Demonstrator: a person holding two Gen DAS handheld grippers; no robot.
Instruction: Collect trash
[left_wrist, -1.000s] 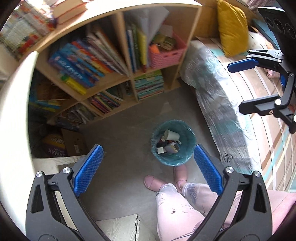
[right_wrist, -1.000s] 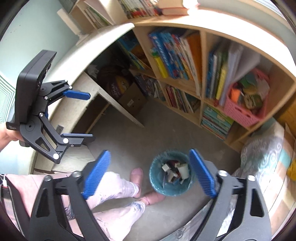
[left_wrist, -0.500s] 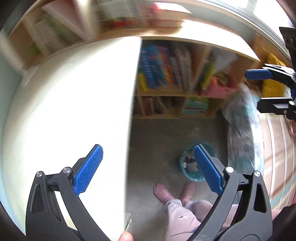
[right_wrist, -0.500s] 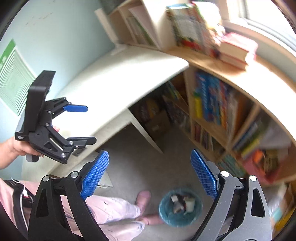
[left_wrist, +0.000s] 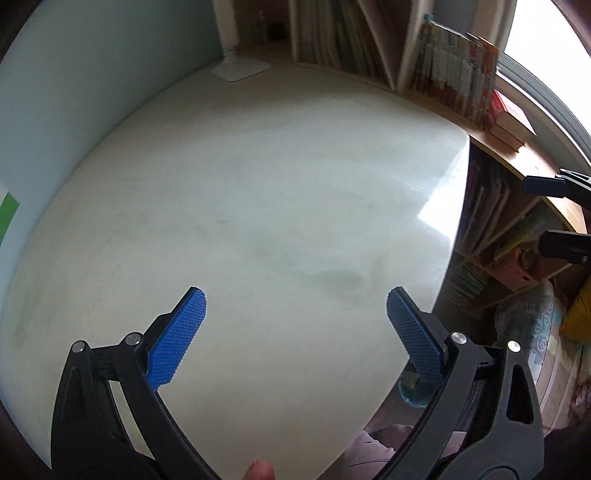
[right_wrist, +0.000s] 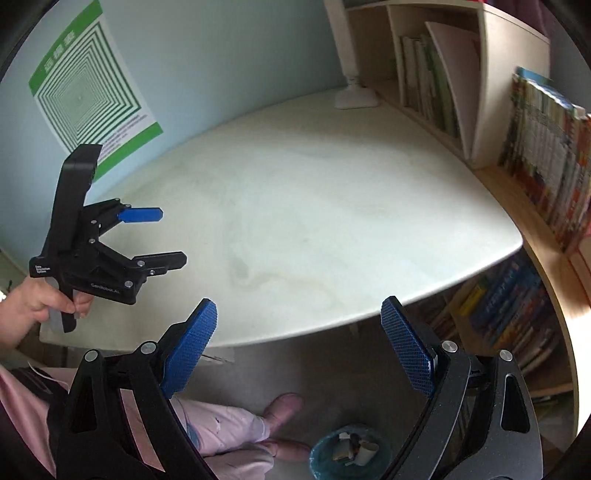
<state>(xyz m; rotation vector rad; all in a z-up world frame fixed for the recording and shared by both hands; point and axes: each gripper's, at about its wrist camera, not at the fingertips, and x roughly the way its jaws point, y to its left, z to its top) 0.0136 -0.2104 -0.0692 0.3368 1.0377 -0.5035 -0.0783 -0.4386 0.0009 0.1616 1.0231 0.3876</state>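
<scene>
My left gripper (left_wrist: 295, 332) is open and empty above a bare white desk top (left_wrist: 258, 206). It also shows in the right wrist view (right_wrist: 162, 236), open, over the desk's left part. My right gripper (right_wrist: 299, 350) is open and empty, over the desk's front edge. Its fingers (left_wrist: 554, 184) show at the right edge of the left wrist view. A teal trash bin (right_wrist: 351, 454) holding paper scraps stands on the floor below; only a sliver of it (left_wrist: 413, 395) shows in the left wrist view. I see no loose trash on the desk (right_wrist: 314, 221).
A white lamp base (right_wrist: 356, 98) stands at the desk's far edge. Book racks (right_wrist: 436, 81) and a row of books (right_wrist: 546, 155) line the right side. A low bookshelf (right_wrist: 509, 314) stands under the ledge. The person's legs and slippers (right_wrist: 284, 404) are beside the bin.
Both grippers have swung up from looking down at the bin and floor to looking over the desk top. Both stayed open and empty.
</scene>
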